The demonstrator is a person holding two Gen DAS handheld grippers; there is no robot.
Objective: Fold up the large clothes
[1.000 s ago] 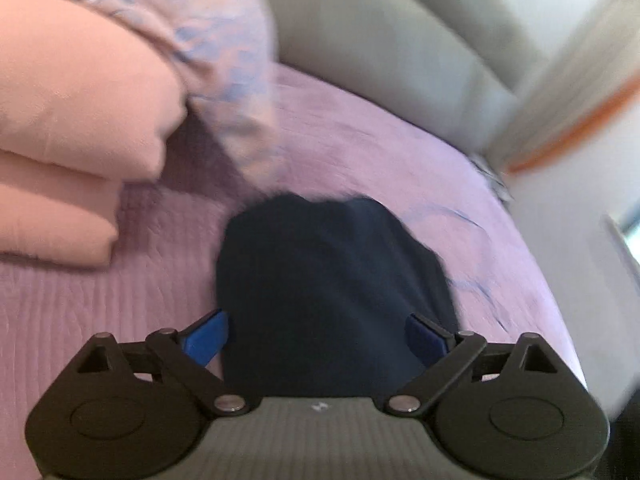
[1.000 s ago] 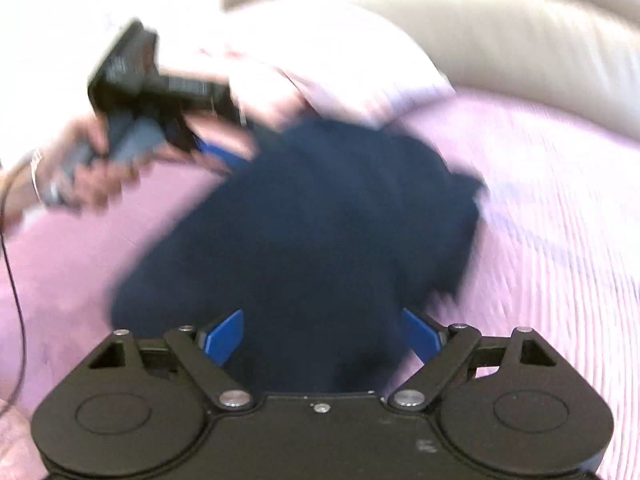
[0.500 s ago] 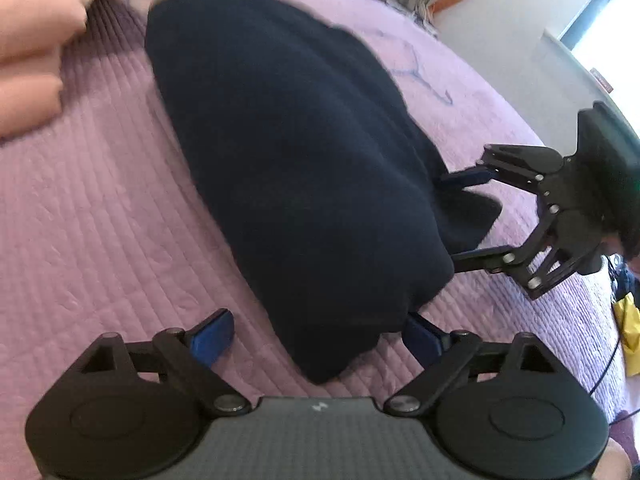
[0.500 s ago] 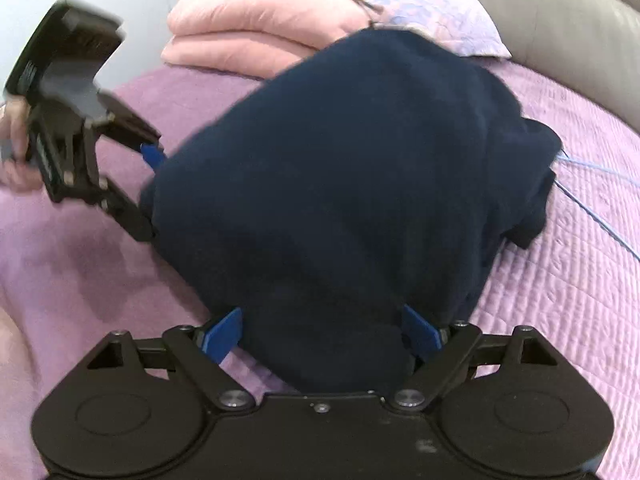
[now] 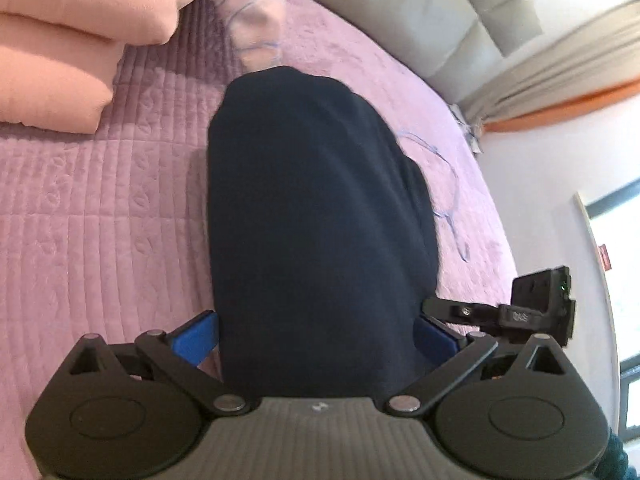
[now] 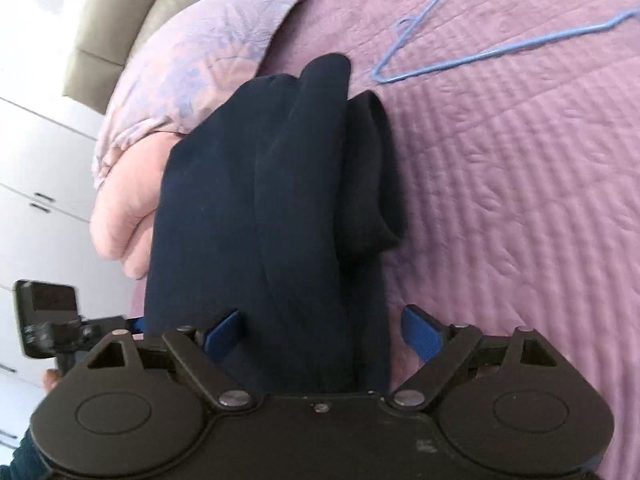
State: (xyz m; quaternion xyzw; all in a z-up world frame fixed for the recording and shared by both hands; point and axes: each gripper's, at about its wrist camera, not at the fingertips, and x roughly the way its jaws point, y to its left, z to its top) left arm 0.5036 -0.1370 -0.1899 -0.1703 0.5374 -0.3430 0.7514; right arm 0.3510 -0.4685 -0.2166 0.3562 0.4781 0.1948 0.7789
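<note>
A folded dark navy garment (image 5: 316, 216) rests on both grippers over the purple quilted bed (image 5: 100, 208). In the left wrist view it lies across my left gripper (image 5: 316, 336), whose blue fingers (image 5: 196, 336) stand wide apart on either side of the bundle. In the right wrist view the same garment (image 6: 280, 216) lies across my right gripper (image 6: 324, 328), jaws also wide apart. A thick rolled edge (image 6: 368, 176) shows on its right side. Each gripper is visible beside the other: the right one (image 5: 520, 312), the left one (image 6: 52, 320).
Folded pink bedding (image 5: 56, 40) and a patterned lilac pillow (image 6: 200, 52) lie by the grey padded headboard (image 5: 400, 8). A blue wire hanger (image 6: 480, 44) lies on the quilt to the right. White wardrobe doors (image 6: 36, 184) stand at the left.
The garment was swung through the air, stretched between both grippers. It now lies as a narrower folded bundle across both grippers, which have come close side by side.
</note>
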